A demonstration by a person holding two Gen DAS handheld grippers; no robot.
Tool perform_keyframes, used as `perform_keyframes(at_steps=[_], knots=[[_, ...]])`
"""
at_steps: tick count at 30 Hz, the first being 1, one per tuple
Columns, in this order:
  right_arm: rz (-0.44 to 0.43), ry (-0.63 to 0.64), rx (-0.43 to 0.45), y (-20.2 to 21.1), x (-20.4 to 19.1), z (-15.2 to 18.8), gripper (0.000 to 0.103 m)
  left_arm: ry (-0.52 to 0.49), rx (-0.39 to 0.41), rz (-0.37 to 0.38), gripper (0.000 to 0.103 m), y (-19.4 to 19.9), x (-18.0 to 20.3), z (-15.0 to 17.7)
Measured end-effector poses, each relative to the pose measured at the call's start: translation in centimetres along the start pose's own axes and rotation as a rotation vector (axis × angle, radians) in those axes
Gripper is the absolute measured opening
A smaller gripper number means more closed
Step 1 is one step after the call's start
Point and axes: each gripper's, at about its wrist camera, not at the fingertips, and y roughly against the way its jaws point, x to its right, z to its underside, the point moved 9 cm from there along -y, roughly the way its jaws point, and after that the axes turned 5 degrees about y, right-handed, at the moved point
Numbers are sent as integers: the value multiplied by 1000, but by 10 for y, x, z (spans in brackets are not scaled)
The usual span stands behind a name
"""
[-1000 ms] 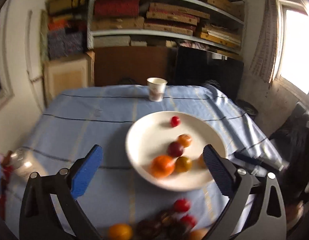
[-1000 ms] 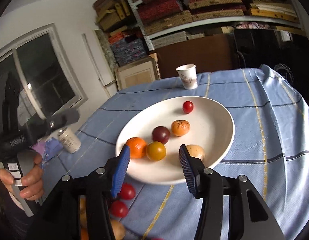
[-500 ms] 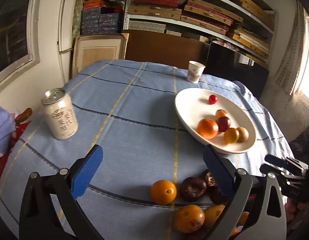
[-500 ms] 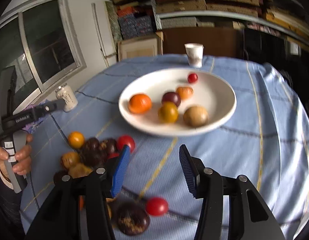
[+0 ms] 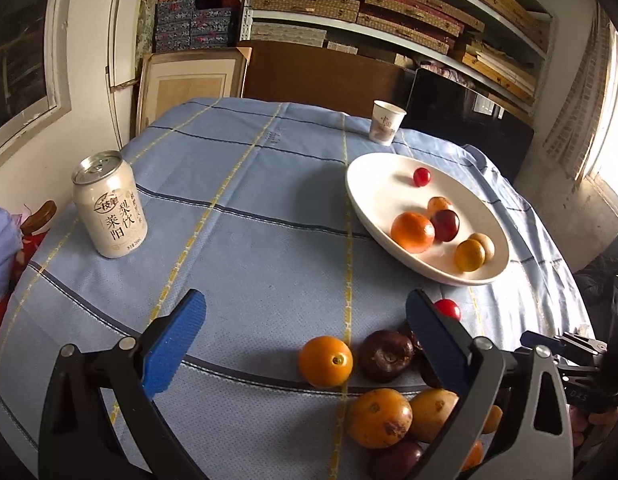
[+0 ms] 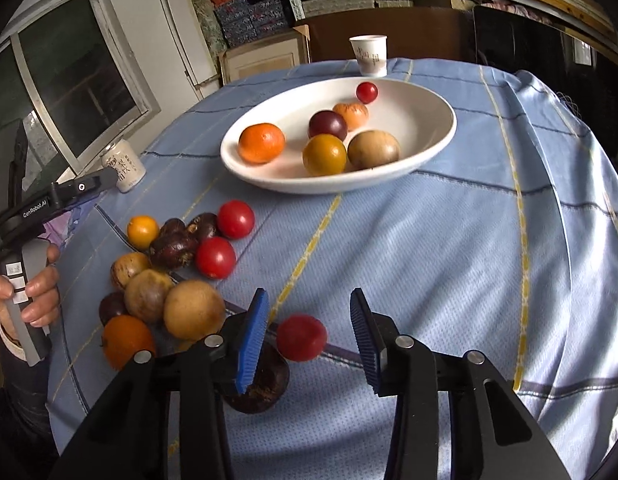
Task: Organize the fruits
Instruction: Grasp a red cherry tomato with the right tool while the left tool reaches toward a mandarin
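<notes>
A white plate (image 6: 429, 140) on the blue cloth holds several fruits, among them an orange (image 6: 261, 143) and a small red tomato (image 6: 367, 92); the plate shows in the left wrist view too (image 5: 373, 200). A pile of loose fruits (image 6: 169, 280) lies on the cloth near the front left. My right gripper (image 6: 307, 336) is open, its jaws on either side of a red tomato (image 6: 301, 337) without touching it. My left gripper (image 5: 305, 340) is open and empty, above a small orange (image 5: 325, 361) and a dark fruit (image 5: 385, 355).
A drink can (image 5: 109, 208) stands on the left of the table. A paper cup (image 5: 385, 122) stands at the far edge behind the plate. Shelves with boxes (image 5: 389, 8) fill the back wall. The table edge drops off on the right.
Both grippers have pulled back from the plate toward the loose fruit pile. The right gripper has come down around a red tomato. Both stay open.
</notes>
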Motion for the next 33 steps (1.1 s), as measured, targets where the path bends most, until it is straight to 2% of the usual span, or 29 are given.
perform_keyframes(at_steps=[10, 13, 18, 20, 24, 26, 29, 31, 33], knots=[[-5, -1, -40, -7, -2, 11, 42, -35, -4, -30, 99, -3, 4, 4], [-47, -26, -46, -8, -4, 12, 35, -38, 0, -37, 99, -2, 3, 3], [-128, -124, -68, -12, 3, 14, 33, -31, 1, -48, 99, -2, -1, 3], [-119, -120, -66, -13, 3, 14, 27, -26, -3, -50, 99, -3, -3, 2], [-134, -130, -53, -13, 2, 13, 26, -30, -7, -81, 99, -4, -9, 3], [-145, -130, -19, -8, 0, 8, 25, -30, -27, -111, 99, -9, -16, 4], [-144, -120, 14, -2, -1, 2, 26, 4, -77, -68, 98, -16, -19, 8], [-138, -121, 5, -4, 0, 3, 26, 28, -119, -11, 98, -21, -18, 13], [-122, -117, -6, -6, 1, 4, 26, 27, -136, 7, 96, -23, -16, 17]])
